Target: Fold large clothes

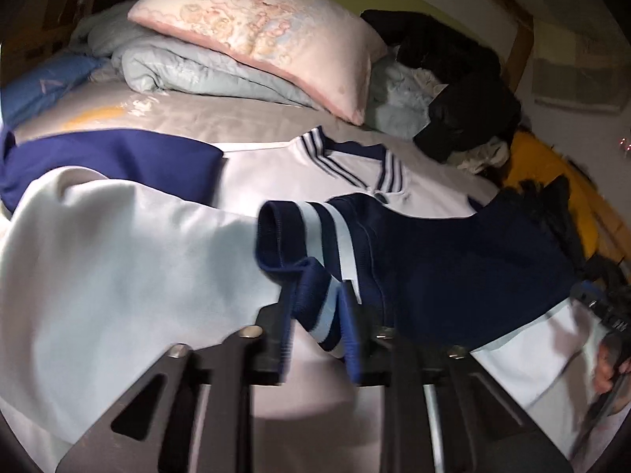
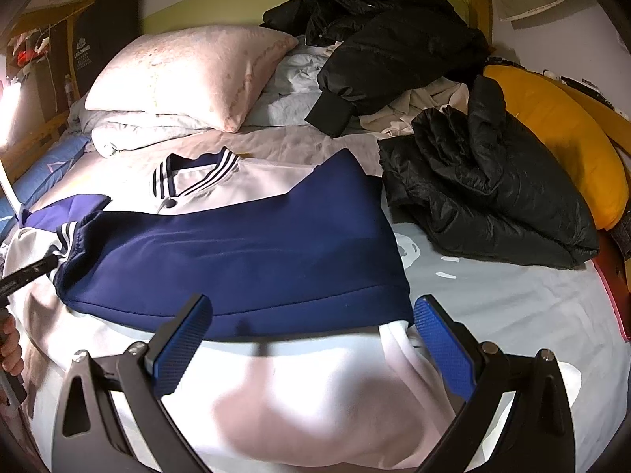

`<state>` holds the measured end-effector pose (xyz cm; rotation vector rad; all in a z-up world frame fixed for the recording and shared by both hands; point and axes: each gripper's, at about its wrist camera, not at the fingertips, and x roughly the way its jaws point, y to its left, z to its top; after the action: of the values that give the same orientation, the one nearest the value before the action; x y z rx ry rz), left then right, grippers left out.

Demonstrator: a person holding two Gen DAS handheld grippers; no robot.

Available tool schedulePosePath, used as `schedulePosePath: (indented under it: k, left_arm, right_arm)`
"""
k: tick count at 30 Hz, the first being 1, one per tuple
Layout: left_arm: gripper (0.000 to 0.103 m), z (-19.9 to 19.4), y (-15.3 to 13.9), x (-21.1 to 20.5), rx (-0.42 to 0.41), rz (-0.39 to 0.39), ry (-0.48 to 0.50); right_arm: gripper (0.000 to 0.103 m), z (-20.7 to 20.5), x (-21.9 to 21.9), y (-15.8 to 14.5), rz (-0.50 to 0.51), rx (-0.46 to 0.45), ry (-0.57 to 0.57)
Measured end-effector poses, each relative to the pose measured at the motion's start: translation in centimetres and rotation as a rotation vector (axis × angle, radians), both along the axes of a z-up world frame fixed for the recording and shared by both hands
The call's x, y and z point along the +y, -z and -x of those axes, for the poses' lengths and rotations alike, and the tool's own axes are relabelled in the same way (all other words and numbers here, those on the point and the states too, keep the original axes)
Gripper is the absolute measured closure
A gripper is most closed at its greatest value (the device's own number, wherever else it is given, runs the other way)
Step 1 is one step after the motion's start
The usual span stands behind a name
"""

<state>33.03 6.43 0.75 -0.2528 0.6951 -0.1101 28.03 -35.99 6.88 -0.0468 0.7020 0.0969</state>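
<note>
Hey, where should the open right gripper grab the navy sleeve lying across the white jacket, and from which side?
Take the navy sleeve at its near hem edge, coming in low from the front with the right gripper. That edge lies straight and flat between the open jaws, while the left gripper already pinches the striped cuff.

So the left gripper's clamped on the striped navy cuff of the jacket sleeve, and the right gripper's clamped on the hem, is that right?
Not quite. The left gripper is shut on the striped cuff, but the right gripper is open above the white and navy jacket, holding nothing, as the right wrist view shows.
</note>
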Motion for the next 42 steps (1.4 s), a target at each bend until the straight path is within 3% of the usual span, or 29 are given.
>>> schedulePosePath:
  k: [1,6,15,17,24,30,33,37,39,42]
  left_arm:
    - [0.092,0.2,-0.1,0.2,0.003,-0.013,-0.023]
    - [0.093,0.7,0.0,1.9,0.079,-0.049,-0.14]
    - [0.093,0.5,0.3,1.8,0.064,-0.09,-0.132]
    - [0.094,-0.8,-0.5,1.6,0.064,-0.092,-0.126]
    - [0.094,-7.6,-5.6,1.7,0.038,-0.265,-0.19]
    - [0.094,-12.2,-6.0,0.9,0.035,-0.368,-0.227]
    - [0.094,-13.0,-6.2,0.8,-0.024,-0.412,-0.259]
    - [0.095,-12.9,-8.3,1.9,-0.151,-0.406,-0.298]
    - [0.095,-13.5,-8.0,2.7,-0.092,-0.457,-0.356]
    - [0.094,-13.8,-6.2,4.4,-0.008,-0.446,-0.337]
  right_arm:
    - [0.001,0.0,0.0,0.0,0.004,-0.002,0.001]
    - [0.001,-0.1,0.0,0.0,0.012,-0.003,0.008]
    - [0.001,-0.1,0.0,0.1,0.021,-0.007,0.019]
    - [0.001,0.0,-0.3,-0.2,0.02,-0.022,0.029]
    - [0.001,-0.8,-2.8,-0.5,-0.048,-0.009,0.111]
    - [0.001,-1.2,-3.2,-1.3,-0.01,-0.044,0.128]
    - [0.001,-1.4,-3.7,-1.3,-0.03,-0.04,0.148]
    - [0.001,-1.9,-3.9,-0.9,-0.04,-0.029,0.153]
    - [0.001,-2.3,-3.9,-0.4,-0.031,-0.01,0.161]
    - [0.001,-2.7,-3.8,0.1,-0.047,0.017,0.155]
